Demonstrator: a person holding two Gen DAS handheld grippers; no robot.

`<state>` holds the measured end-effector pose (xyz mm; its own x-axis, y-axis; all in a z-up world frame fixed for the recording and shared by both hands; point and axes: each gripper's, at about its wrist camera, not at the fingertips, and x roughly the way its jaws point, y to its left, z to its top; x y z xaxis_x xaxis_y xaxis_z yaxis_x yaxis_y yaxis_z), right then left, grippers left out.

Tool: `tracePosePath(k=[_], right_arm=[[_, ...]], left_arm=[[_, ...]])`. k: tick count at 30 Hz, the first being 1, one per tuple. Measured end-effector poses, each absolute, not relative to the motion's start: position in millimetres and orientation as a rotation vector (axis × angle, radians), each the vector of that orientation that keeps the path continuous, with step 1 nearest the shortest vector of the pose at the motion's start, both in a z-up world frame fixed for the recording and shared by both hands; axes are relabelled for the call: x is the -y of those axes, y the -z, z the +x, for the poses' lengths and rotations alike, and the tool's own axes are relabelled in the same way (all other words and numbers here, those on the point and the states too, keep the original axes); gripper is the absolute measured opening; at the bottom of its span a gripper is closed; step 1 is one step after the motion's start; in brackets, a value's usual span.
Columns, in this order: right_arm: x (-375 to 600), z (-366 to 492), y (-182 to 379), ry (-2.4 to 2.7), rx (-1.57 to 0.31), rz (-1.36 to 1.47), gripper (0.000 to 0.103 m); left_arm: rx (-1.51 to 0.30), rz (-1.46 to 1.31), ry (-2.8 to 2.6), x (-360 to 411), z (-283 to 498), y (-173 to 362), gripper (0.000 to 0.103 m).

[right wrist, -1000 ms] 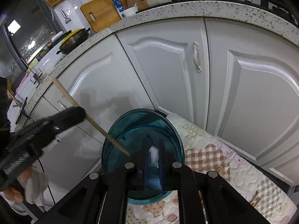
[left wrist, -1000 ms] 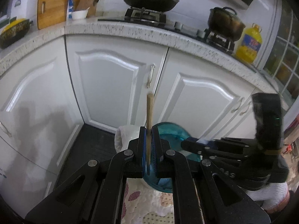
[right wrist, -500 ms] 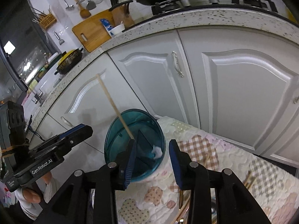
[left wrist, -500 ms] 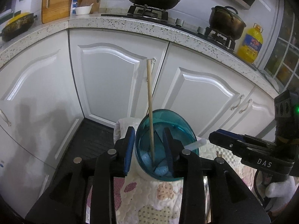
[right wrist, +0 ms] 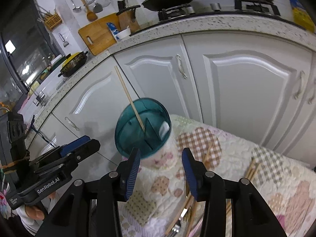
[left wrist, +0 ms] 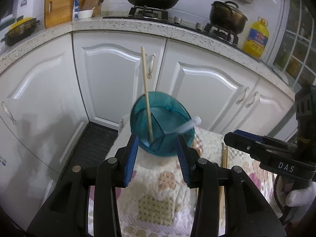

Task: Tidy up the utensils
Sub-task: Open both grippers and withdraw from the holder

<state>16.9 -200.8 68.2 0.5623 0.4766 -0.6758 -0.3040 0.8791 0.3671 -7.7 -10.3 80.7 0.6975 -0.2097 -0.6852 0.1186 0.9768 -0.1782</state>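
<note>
My left hand-held gripper has let go of the chopstick it pinched a second ago and now gapes empty just in front of the teal holder, so that utensil is sorted, standing inside the holder. My right hand-held gripper, also open and empty, has backed away from the holder; more chopsticks lie beside the holder on the quilted desk.

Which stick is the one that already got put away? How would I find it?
Find the patchwork quilt in front of the white cabinets, then the teal utensil holder standing on it. The wooden chopstick pokes up out of that holder, leaning. The other chopsticks lie flat on the quilt, so it is the only one standing up.
</note>
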Motion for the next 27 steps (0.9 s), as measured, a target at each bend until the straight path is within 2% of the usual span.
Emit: tracePosePath(k=[27], right_arm=[[267,-67,-60,-0.297,-0.848,0.271,0.047]], left_arm=[[-0.809,-0.081,0.277,61,-64,-70,0.041]])
